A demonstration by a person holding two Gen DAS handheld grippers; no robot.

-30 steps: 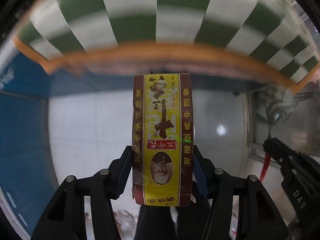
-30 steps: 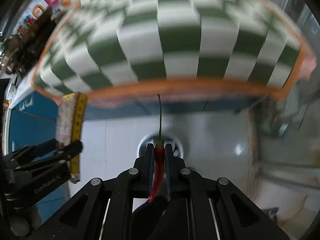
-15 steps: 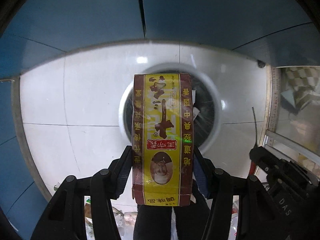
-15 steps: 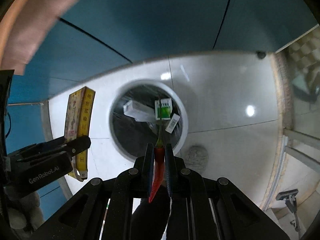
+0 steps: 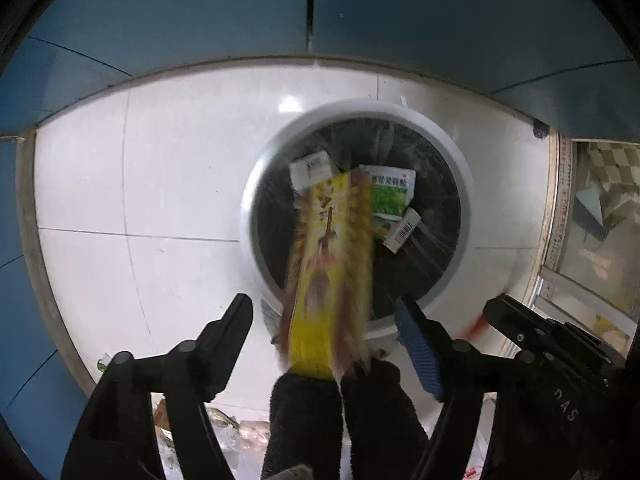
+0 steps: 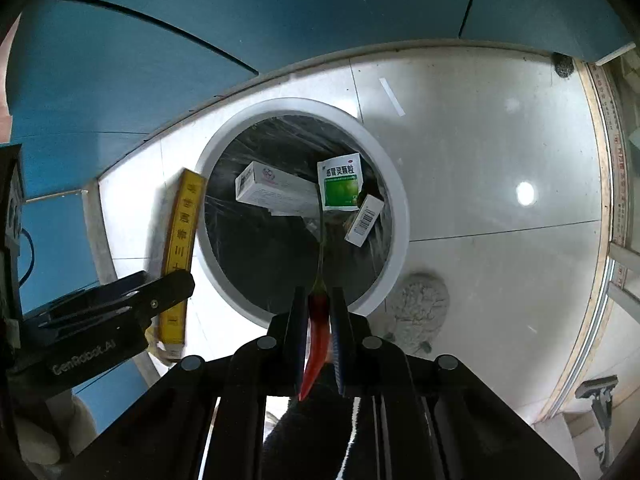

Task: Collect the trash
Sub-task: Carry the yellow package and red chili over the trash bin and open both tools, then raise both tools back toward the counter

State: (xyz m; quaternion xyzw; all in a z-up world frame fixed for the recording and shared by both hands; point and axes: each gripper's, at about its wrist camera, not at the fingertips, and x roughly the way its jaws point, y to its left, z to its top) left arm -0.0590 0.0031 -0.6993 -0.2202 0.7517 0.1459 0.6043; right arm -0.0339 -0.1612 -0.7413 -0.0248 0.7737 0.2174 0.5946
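A round white-rimmed trash bin [image 5: 456, 160] with a black liner stands on the white floor below both grippers; it also shows in the right wrist view [image 6: 396, 196]. My left gripper [image 5: 324, 320] is open, its jaws wide apart. The yellow and brown box [image 5: 332, 272] is blurred between them, loose and tipping toward the bin; it also shows in the right wrist view [image 6: 178, 240]. My right gripper [image 6: 318, 304] is shut on a red chili pepper [image 6: 316, 336], stem pointing over the bin. In the bin lie a white box [image 6: 272, 188], a green sachet [image 6: 340, 184] and a small barcoded box [image 6: 364, 220].
Blue cabinet fronts [image 5: 320, 8] run behind the bin. A grey patch [image 6: 416, 308] marks the floor right of the bin. A glass door frame [image 6: 608, 200] is at the right. Scraps lie on the floor near the left gripper [image 5: 224, 432].
My left gripper opened and the yellow box came free, falling toward the bin. Both grippers moved from the table edge to above the bin. The right gripper still holds the chili.
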